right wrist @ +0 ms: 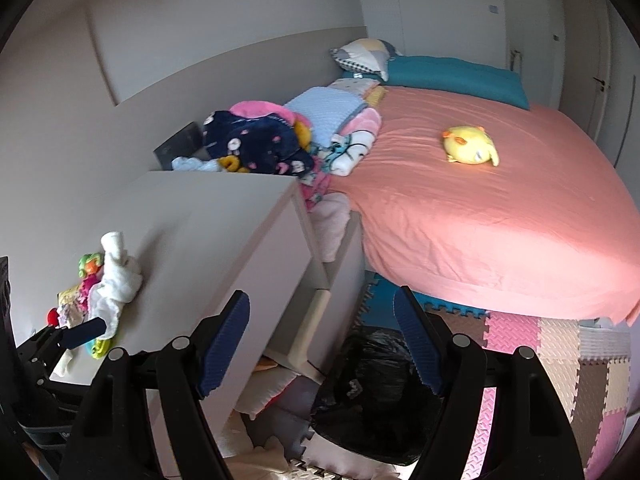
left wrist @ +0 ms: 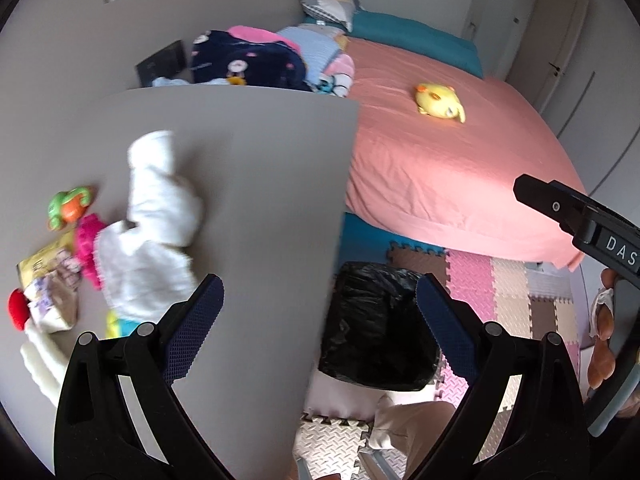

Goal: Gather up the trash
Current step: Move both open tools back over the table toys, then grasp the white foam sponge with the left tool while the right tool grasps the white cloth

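White crumpled tissues lie in a blurred heap on the grey dresser top, left of my left gripper. A yellowish snack wrapper lies beside them at the left edge. My left gripper hangs open and empty over the dresser's right edge. Below it on the floor stands a bin lined with a black bag. My right gripper is open and empty too, above the same black-bagged bin. The tissues show far left in the right wrist view.
A green-orange toy, a pink toy and a red item sit among the trash. A bed with a pink sheet and a yellow plush fills the right. Folded blankets pile behind the dresser. Foam mats cover the floor.
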A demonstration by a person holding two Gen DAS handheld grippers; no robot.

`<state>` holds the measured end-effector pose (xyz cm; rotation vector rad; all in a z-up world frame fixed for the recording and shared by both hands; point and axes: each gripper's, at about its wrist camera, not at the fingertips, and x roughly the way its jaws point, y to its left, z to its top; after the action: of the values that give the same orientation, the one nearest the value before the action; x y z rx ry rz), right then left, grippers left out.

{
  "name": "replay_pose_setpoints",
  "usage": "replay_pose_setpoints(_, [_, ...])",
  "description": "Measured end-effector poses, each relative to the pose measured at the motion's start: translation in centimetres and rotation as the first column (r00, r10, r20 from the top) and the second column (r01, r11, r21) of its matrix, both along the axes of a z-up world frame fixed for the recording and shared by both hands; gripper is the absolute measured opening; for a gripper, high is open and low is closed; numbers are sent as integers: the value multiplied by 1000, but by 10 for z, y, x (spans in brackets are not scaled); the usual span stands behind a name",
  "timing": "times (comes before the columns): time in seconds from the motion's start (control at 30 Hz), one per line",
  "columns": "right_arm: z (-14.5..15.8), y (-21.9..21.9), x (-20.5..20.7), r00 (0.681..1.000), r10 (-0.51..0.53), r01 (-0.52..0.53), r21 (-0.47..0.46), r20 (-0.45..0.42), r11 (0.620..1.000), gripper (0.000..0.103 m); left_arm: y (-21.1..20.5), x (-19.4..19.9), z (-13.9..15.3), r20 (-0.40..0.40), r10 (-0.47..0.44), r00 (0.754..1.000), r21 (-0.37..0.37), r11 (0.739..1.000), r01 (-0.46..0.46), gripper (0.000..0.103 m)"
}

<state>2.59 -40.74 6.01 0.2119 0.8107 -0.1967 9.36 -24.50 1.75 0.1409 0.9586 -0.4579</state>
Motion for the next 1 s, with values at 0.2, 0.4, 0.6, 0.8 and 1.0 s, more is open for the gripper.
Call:
replay_pose_setpoints(0.2, [0, 35, 13, 999, 52, -52, -2, 0, 999, 75, 38, -1, 3, 12, 73, 997, -12, 997, -73, 94])
replay_pose_setpoints(0.4, [-5, 72, 28, 994, 110, -110, 10, -6, 994, 75, 83, -1, 3, 21, 157, 987, -14, 988, -157, 94])
replay_pose_setpoints(0.6, [-12, 109, 45, 984, 178, -178, 19, -17, 984, 75, 128, -1, -3, 20, 241, 970, -7, 970, -241, 94])
replay_pose_setpoints(0.8, [-22, 144, 62, 969, 244, -243, 42, -27, 969, 75, 170, 0, -13, 7, 331, 944, 2, 944, -331, 94])
replay_pose_setpoints(1.0, [-34, 177, 80, 952, 302, -299, 51, -51, 953, 75, 206, 5, -28, -17, 402, 915, 15, 915, -402, 94])
